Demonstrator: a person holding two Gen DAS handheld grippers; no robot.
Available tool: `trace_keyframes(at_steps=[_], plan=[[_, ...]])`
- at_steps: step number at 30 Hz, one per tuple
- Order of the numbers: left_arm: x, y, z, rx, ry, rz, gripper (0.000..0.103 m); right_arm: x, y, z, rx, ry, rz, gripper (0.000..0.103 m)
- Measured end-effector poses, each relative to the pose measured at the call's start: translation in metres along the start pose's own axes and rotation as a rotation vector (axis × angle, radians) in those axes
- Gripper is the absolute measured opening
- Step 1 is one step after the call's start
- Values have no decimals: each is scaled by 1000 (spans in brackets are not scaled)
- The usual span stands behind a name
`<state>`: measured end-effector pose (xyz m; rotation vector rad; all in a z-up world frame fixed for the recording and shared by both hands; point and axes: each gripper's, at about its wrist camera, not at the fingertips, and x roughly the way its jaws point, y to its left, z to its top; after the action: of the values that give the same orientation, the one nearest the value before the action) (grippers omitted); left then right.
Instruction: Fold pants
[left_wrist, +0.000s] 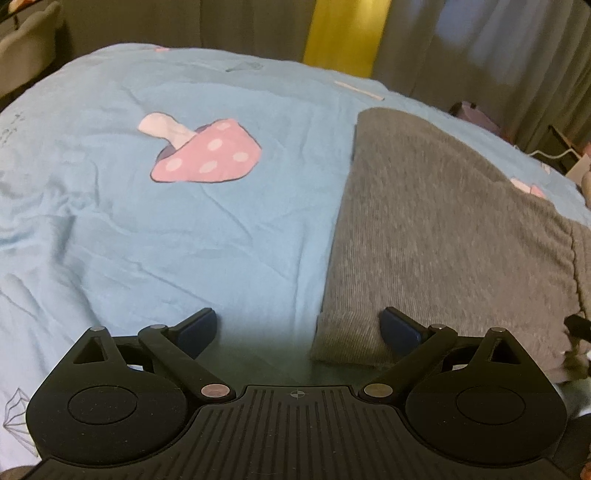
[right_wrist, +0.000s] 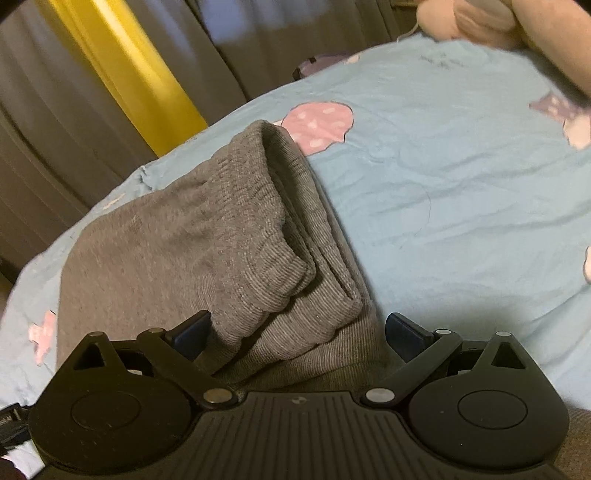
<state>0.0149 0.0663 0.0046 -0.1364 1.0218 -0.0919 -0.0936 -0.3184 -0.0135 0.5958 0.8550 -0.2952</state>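
Grey knit pants (left_wrist: 436, 229) lie folded on a light blue bedsheet (left_wrist: 184, 229). In the left wrist view my left gripper (left_wrist: 299, 326) is open, its jaws wide apart over the near left corner of the pants, with a rolled edge between the fingers. In the right wrist view the pants (right_wrist: 207, 236) show stacked folded layers and a ribbed waistband edge. My right gripper (right_wrist: 297, 332) is open too, straddling the near end of those layers without clamping them.
The sheet has pink mushroom prints (left_wrist: 207, 153) and runs wide to the left. Grey curtains with a yellow strip (left_wrist: 343, 29) hang behind the bed. A pink plush shape (right_wrist: 491, 18) lies at the far right corner.
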Motion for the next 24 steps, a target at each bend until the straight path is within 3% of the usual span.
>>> trace_keyframes(at_steps=[4, 9, 12, 18, 24], plan=[[0, 5, 6, -32, -10, -38, 100, 3, -18, 12, 103, 65, 115, 99], [8, 14, 18, -100, -20, -225, 99, 6, -53, 27, 259, 66, 264, 99], [26, 17, 29, -137, 40, -280, 98, 16, -66, 40, 290, 78, 284, 99], [61, 16, 50, -154, 136, -409, 98, 53, -72, 68, 206, 182, 407, 99], [86, -14, 75, -9, 164, -454, 99, 82, -64, 82, 141, 229, 541, 99]])
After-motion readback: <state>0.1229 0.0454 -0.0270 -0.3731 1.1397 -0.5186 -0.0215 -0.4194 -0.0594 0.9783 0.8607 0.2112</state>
